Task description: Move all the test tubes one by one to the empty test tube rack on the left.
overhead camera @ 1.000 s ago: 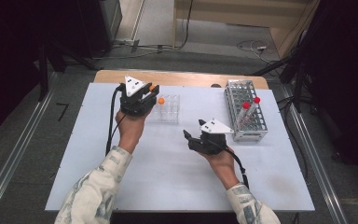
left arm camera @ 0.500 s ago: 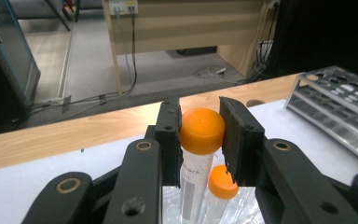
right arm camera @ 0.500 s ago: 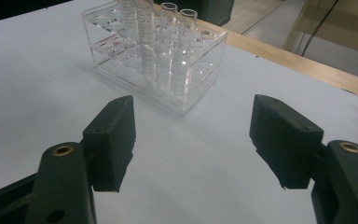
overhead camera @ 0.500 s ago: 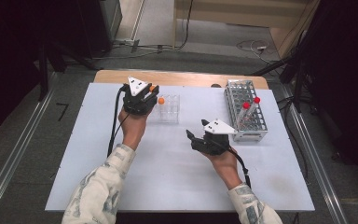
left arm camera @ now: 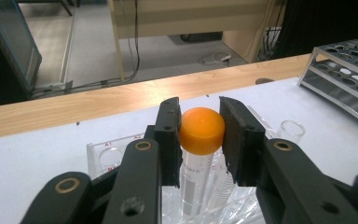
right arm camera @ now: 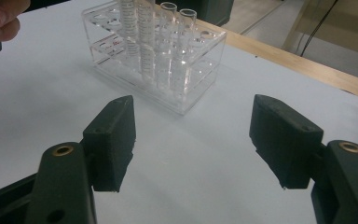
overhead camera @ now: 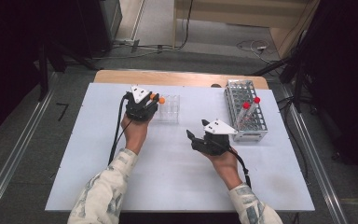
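1. Readable on the clear rack: red cell marks "A1" and "A2" along its top edge in the left gripper view; faint print and a white graduated strip on the orange-capped tube, too blurred to read.
2. Left tongs clenched on the orange-capped tube, one black pad against each side of the cap, tube upright with its lower part down among the rack's cells; which cell, cannot tell.
3. Right tongs released, jaws spread wide and holding nothing, hovering above bare white surface just short of the clear rack.
4. Seen from the high view: left tongs at the left side of the clear rack near the surface's far middle; right tongs nearer the person, between that rack and the metal rack.
5. Shown in the high view, two red-capped tubes standing in the metal rack at the right.
6. Shown in the right gripper view, several uncapped clear tubes standing in the clear rack, and fingertips of the other hand at top left.
7. Shown in the left gripper view, a wooden edge strip beyond the white surface.
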A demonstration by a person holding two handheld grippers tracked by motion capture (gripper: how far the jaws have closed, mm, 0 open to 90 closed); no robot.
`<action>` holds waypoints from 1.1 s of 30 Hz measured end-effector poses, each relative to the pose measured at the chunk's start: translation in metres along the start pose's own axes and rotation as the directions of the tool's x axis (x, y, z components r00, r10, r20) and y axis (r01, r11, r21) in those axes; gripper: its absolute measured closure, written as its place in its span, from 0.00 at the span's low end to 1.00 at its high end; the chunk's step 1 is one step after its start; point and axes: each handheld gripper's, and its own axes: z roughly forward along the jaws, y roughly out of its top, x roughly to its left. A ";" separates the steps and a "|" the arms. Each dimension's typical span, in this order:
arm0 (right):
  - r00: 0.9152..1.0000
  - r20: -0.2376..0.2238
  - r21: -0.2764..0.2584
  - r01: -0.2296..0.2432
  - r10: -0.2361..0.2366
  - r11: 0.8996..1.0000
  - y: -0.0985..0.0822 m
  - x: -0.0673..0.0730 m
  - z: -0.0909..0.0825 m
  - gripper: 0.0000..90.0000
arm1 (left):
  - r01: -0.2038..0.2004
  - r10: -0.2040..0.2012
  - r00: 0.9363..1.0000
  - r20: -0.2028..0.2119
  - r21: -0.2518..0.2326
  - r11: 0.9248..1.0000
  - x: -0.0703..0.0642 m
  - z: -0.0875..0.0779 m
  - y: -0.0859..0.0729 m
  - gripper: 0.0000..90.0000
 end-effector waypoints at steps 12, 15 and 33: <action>1.000 0.003 -0.001 -0.002 0.002 1.000 0.000 -0.002 -0.001 0.33 | 0.010 -0.010 1.000 0.018 -0.012 1.000 -0.001 -0.005 0.002 0.66; 1.000 0.012 -0.003 -0.008 0.008 1.000 0.000 -0.004 -0.003 0.33 | 0.026 -0.026 0.999 0.027 -0.015 1.000 -0.001 -0.008 0.003 0.62; 0.976 0.180 -0.071 -0.115 0.126 0.991 -0.006 -0.068 -0.043 0.35 | 0.034 -0.033 0.997 0.076 -0.012 0.999 -0.006 -0.041 -0.002 0.22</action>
